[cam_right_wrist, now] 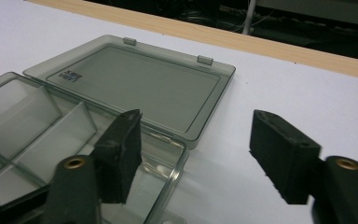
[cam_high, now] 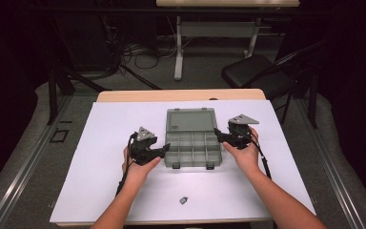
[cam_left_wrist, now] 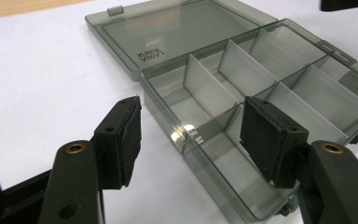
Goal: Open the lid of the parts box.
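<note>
With the box [cam_high: 193, 138] lying open on the white worktop [cam_high: 105, 191], its tray sits between my two claws and its lid [cam_high: 191, 119] lies flat on the far side, away from me. My left claw [cam_high: 158, 152] is at the tray's left near corner, jaws apart, straddling the near-left wall in the left gripper view: one pad [cam_left_wrist: 270, 140] hangs over a compartment, the other over bare worktop. My right claw [cam_high: 219, 135] is at the tray's right edge near the hinge, jaws apart and holding nothing. The box's long axis runs away from me, tray near and lid far. I judge the right claw nearer the lid, so closing would start there. A small dark object [cam_high: 183, 200] lies apart, near the front edge.
</note>
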Demonstrator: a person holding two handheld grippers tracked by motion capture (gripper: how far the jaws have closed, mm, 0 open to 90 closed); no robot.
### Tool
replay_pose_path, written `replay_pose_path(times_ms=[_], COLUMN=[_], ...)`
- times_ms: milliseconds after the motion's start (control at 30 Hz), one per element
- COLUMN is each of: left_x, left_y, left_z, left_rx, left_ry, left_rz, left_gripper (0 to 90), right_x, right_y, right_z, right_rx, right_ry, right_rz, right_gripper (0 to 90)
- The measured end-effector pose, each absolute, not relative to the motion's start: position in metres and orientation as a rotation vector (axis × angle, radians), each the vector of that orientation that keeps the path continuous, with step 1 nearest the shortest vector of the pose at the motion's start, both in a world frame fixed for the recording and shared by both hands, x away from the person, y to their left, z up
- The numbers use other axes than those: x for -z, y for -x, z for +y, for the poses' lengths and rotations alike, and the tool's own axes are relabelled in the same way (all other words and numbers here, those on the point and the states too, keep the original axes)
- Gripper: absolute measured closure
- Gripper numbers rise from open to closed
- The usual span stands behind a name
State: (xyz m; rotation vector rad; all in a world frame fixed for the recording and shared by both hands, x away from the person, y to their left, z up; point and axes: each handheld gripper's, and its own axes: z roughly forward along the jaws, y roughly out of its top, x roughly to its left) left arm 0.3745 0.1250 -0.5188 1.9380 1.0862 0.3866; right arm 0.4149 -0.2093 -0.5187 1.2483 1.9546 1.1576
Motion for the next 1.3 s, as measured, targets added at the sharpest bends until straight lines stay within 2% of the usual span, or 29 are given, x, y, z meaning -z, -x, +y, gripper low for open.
replay_pose_path(times_ms=[167, 267, 400, 933, 1300], left_x=[0.514, 0.508, 0.499, 0.485, 0.49], left_y=[-0.374, -0.371, -0.364, -0.313, -0.302], left_z=[0.131, 0.133, 0.136, 0.138, 0.123], left_rx=[-0.328, -0.314, -0.279, -0.271, -0.202], left_ry=[-1.926, -1.921, -1.901, -1.947, -2.028], left_rz=[1.099, 1.093, 1.057, 0.938, 0.952], left_gripper=[28.4, 26.4, 15.6, 15.1, 15.0], right_x=[0.514, 0.511, 0.507, 0.501, 0.5], right_y=[-0.405, -0.401, -0.393, -0.339, -0.33], right_z=[-0.214, -0.217, -0.221, -0.227, -0.227], right_rx=[-1.173, -1.177, -1.212, -1.252, -1.268], right_ry=[-1.212, -1.216, -1.205, -1.137, -1.097], right_rz=[1.97, 1.982, 2.025, 2.049, 2.036], right_gripper=[25.9, 22.4, 14.5, 14.3, 14.3])
